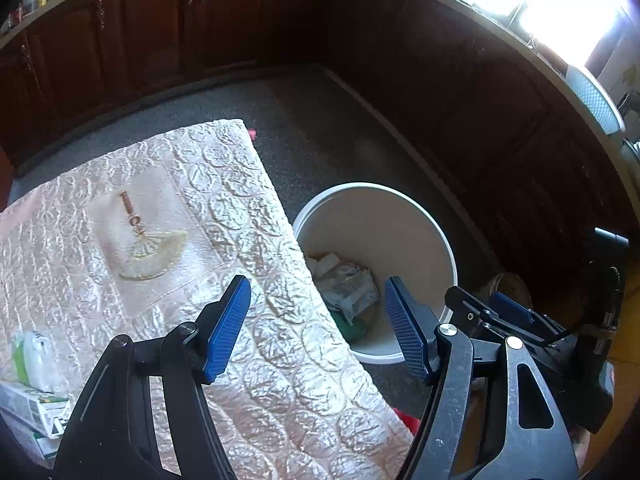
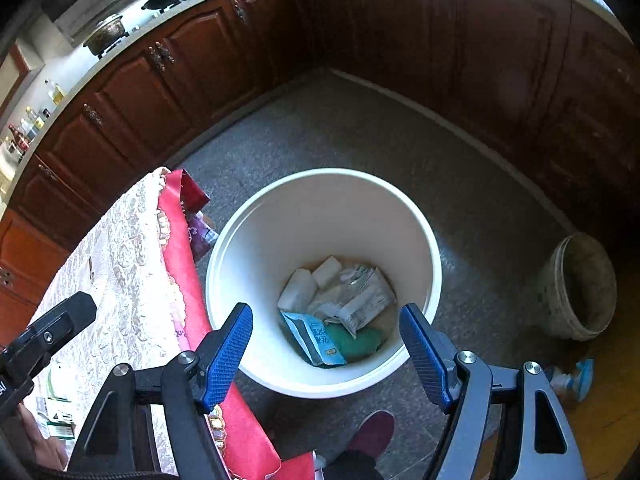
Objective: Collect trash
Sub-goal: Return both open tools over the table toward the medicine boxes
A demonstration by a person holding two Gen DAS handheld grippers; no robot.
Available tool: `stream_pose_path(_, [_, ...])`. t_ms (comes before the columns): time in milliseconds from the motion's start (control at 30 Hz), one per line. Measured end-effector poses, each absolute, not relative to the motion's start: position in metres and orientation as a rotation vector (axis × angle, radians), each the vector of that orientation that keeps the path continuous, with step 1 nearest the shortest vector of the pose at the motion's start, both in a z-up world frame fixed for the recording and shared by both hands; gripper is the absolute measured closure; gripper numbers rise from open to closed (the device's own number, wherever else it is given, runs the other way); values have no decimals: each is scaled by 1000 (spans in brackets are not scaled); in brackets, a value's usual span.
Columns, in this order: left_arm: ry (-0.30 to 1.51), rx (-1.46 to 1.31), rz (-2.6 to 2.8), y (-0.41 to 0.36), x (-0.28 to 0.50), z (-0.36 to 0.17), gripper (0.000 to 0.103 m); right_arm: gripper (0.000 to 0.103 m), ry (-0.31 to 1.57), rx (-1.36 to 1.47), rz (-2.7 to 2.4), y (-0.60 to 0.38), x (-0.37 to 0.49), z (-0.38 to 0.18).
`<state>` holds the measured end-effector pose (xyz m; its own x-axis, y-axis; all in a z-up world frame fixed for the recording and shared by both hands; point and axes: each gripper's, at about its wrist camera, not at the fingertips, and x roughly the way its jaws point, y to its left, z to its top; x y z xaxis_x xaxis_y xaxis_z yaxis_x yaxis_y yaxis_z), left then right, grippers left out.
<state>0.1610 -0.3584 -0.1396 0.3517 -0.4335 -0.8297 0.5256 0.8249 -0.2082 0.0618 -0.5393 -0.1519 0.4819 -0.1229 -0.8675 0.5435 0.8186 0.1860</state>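
Trash partly collected: bin point(image 2: 324, 216) on the floor beside the worktop point(image 1: 200, 200) already holds white wrappers point(image 2: 340, 292), a blue packet point(image 2: 316, 338) and something green. Both grippers empty, left gripper point(image 1: 318, 328) and right gripper point(image 2: 326, 354) with jaws released, hovering over the bin. Left to do: cartons point(image 1: 28, 408) and a plastic pack point(image 1: 32, 360) at the worktop's near corner look like remaining trash.

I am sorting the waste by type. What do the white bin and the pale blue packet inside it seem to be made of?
The white bin looks like smooth moulded plastic: its wall is even and slightly glossy, with a rolled rim. The pale blue packet seems to be printed card or coated paper, since it shows flat faces and a creased edge; a plastic film cannot be excluded.
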Motion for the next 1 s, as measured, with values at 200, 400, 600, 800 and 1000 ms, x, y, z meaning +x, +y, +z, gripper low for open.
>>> stream_pose_path(200, [1023,89,-612,-344,156,-135,35,30,986,446,-422,-532,62,-143])
stream_pose_path(400, [1008,76,-605,-329,153,-129,35,29,981,447,-409,-525,62,-138])
stream_pose_path(600, [990,53,-594,-307,148,-120,35,29,963,428,-382,-510,62,-128])
stream_pose_path(800, [965,43,-551,-273,142,-111,35,29,950,393,-343,-484,64,-118])
stream_pose_path(1000, [962,10,-511,-231,139,-106,35,29,952,383,-269,-450,69,-113])
